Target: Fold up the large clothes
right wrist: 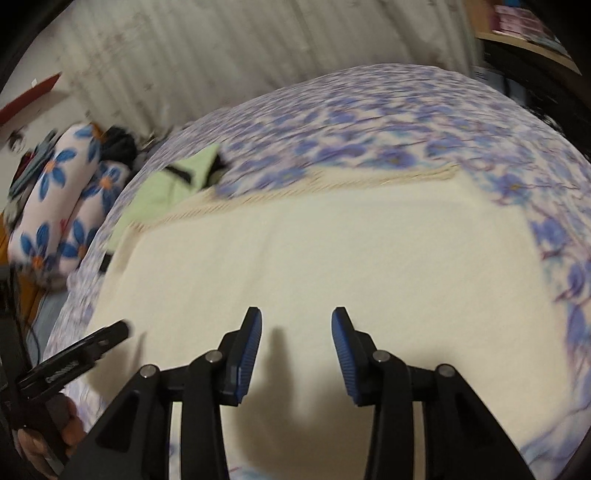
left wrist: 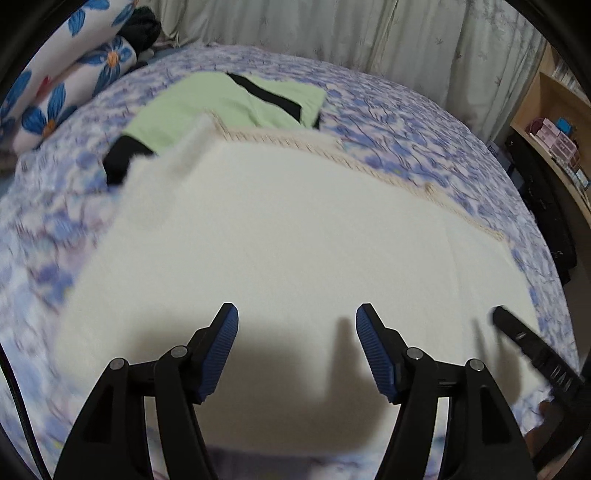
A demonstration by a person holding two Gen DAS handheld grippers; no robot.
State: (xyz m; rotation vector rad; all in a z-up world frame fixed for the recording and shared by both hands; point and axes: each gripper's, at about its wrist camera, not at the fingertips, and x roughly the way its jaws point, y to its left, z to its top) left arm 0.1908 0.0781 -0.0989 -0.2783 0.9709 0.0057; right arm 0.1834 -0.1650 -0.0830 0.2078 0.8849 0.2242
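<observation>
A large cream garment (left wrist: 280,236) with a ribbed beige hem (left wrist: 373,162) lies folded flat on the bed; it also shows in the right wrist view (right wrist: 325,258). My left gripper (left wrist: 295,317) hovers open and empty over its near edge. My right gripper (right wrist: 296,319) is open and empty over the same near edge, to the right of the left one. A finger of the right gripper shows in the left wrist view (left wrist: 524,336), and a finger of the left gripper in the right wrist view (right wrist: 92,343).
A folded green and black garment (left wrist: 229,107) lies further back on the blue floral bedsheet (left wrist: 424,125). Flowered pillows (left wrist: 62,85) lie at the far left. Curtains (left wrist: 332,29) hang behind the bed. A wooden shelf (left wrist: 554,122) stands at the right.
</observation>
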